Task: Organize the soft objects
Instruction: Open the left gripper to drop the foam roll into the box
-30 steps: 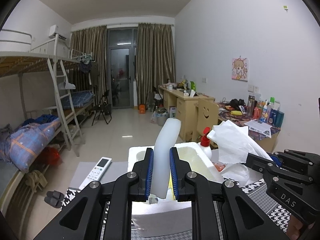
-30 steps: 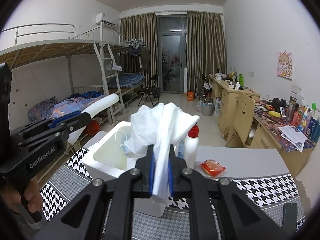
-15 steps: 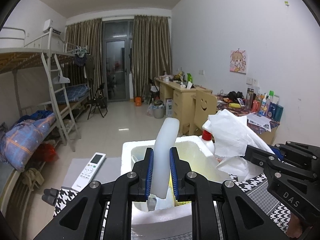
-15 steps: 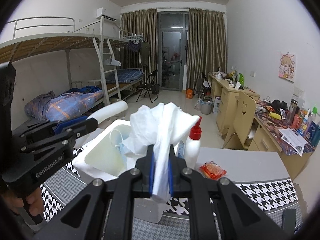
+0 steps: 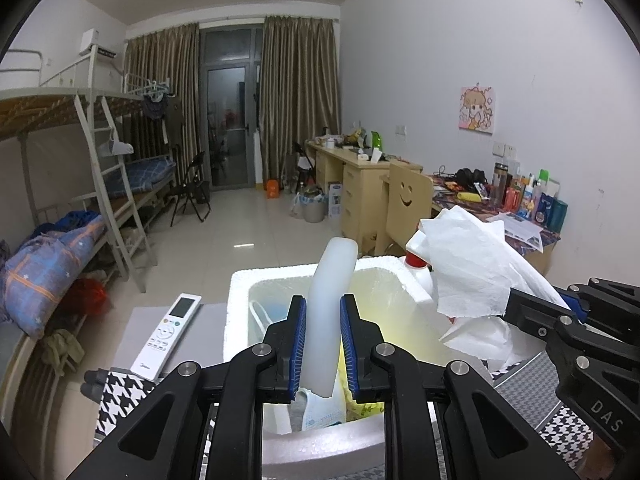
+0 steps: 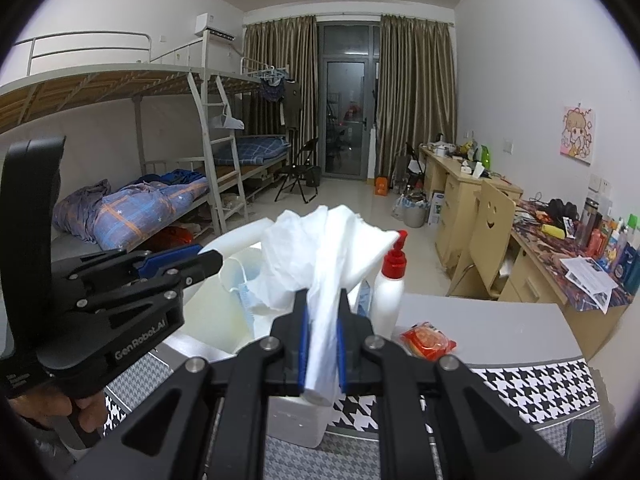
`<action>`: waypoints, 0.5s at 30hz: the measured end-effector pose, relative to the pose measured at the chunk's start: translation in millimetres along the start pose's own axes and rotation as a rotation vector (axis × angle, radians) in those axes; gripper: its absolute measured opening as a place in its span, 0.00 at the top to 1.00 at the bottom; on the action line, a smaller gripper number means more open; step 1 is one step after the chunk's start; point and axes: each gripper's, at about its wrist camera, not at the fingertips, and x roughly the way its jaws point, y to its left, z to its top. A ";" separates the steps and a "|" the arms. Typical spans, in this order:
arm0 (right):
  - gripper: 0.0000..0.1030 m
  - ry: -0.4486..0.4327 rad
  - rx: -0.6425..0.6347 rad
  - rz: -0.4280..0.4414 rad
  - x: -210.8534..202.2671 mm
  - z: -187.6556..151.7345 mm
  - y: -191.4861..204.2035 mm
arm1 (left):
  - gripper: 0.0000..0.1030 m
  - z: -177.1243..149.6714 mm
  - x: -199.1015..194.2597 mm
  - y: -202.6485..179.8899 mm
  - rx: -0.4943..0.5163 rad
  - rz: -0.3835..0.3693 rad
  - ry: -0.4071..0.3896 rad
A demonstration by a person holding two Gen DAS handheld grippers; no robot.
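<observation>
My left gripper [image 5: 323, 340] clamps the white foam tube [image 5: 329, 304] above the white foam box [image 5: 240, 300]; my right gripper [image 6: 322, 334] pinches crumpled tissue [image 6: 324, 248]. I should lower before letting go, though depth is probably misleading here.

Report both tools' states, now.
Left tool: closed on the white foam tube.
Right tool: closed on the white tissue.

White foam box [image 5: 240, 300], black-and-white houndstooth cloth [image 6: 532, 392], red-capped bottle [image 6: 390, 280].
</observation>
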 end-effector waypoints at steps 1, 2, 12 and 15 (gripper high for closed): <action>0.86 0.001 -0.001 -0.002 0.6 -0.1 0.6 | 0.80 -0.6 2.1 0.3 0.000 -0.001 0.005; 0.86 0.005 0.000 -0.003 1.5 -0.5 0.9 | 0.79 -1.0 4.6 1.3 -0.003 -0.003 0.010; 0.86 0.006 0.017 -0.015 3.7 3.7 -0.6 | 0.09 -1.7 3.5 16.5 -0.045 0.076 -0.005; 0.86 0.007 0.019 -0.016 4.4 5.0 -0.1 | 0.05 -0.7 -3.2 21.5 -0.055 0.094 -0.022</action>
